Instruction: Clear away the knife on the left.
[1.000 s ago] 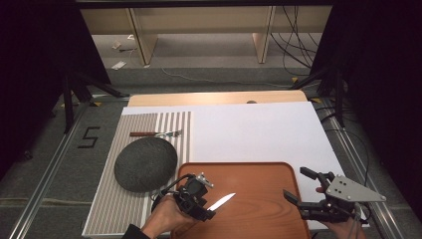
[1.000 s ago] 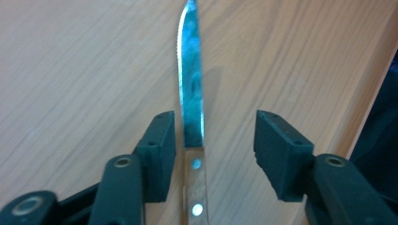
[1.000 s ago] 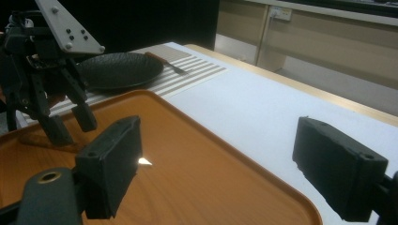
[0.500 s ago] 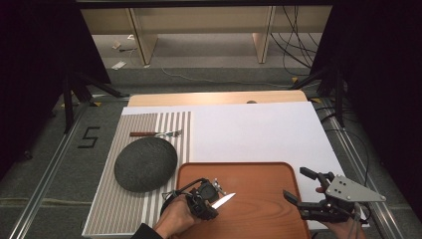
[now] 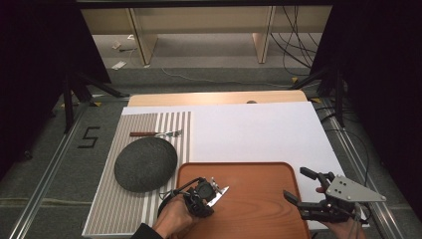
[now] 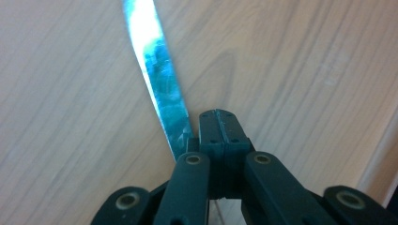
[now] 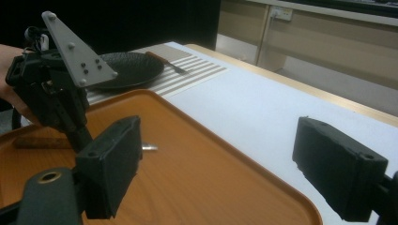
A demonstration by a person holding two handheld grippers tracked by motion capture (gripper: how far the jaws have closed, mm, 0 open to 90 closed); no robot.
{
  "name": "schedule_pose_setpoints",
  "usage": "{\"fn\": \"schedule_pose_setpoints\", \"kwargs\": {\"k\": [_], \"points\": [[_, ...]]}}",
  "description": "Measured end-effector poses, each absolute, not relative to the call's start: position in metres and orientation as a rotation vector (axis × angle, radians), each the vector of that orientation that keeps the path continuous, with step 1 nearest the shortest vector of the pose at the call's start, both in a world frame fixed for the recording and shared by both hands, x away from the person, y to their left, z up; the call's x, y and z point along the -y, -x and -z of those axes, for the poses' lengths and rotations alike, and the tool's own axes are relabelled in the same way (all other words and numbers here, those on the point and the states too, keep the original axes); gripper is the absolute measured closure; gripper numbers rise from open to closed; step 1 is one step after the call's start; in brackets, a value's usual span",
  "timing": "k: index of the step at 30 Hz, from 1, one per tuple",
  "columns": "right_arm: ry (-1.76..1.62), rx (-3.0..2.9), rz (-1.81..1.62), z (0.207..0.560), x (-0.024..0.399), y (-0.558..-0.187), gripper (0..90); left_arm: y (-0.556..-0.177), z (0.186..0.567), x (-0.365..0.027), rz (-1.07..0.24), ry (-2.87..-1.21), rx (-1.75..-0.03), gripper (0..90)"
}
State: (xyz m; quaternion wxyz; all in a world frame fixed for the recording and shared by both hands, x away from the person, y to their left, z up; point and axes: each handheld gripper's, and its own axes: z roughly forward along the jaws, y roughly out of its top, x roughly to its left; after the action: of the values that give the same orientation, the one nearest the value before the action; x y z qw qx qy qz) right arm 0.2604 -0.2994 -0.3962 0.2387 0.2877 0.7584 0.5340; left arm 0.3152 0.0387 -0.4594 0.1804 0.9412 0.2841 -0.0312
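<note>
The left gripper [image 5: 206, 191] had drawn back toward the near left corner of the orange tray [image 5: 259, 209], bringing the knife [image 5: 218, 195] with it. A second ago the blade pointed further out over the tray's middle; now it sat closer to the tray's left rim. The jaws were clenched on the knife near where blade meets handle, the shiny blade [image 6: 157, 70] running out over the wood-grain surface. The right gripper [image 5: 311, 191] hovered at the tray's right edge, jaws spread wide and gripping nothing, hardly moved. The dark plate [image 5: 145, 163] and fork [image 5: 157, 133] lay untouched on the striped mat [image 5: 149, 124]. My guess: the knife was being lowered onto the tray.
</note>
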Motion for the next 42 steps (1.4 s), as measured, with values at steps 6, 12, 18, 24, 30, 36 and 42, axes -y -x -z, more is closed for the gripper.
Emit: {"fn": "schedule_pose_setpoints", "kwargs": {"k": [6, 12, 18, 24, 30, 36, 42], "points": [[-0.790, -2.078, -1.464, 0.396, 0.300, -0.260, 17.2, -0.316, 0.459, -0.045, 0.097, -2.667, -0.817, 89.6], [-0.789, -2.076, -1.465, 0.396, 0.300, -0.260, 17.3, -0.316, 0.459, -0.050, 0.114, -2.672, -0.825, 89.6], [-0.787, -2.074, -1.463, 0.395, 0.301, -0.260, 17.3, -0.317, 0.459, -0.055, 0.131, -2.681, -0.832, 89.6], [-0.788, -2.073, -1.463, 0.395, 0.301, -0.260, 17.3, -0.317, 0.459, -0.060, 0.140, -2.680, -0.849, 89.5], [-0.787, -2.072, -1.462, 0.395, 0.301, -0.260, 17.3, -0.318, 0.459, -0.065, 0.165, -2.683, -0.856, 89.6], [-0.786, -2.072, -1.462, 0.395, 0.301, -0.260, 17.3, -0.320, 0.459, -0.073, 0.190, -2.678, -0.879, 89.6], [-0.788, -2.073, -1.460, 0.395, 0.301, -0.260, 17.4, -0.319, 0.459, -0.079, 0.210, -2.686, -0.883, 89.6]]}}
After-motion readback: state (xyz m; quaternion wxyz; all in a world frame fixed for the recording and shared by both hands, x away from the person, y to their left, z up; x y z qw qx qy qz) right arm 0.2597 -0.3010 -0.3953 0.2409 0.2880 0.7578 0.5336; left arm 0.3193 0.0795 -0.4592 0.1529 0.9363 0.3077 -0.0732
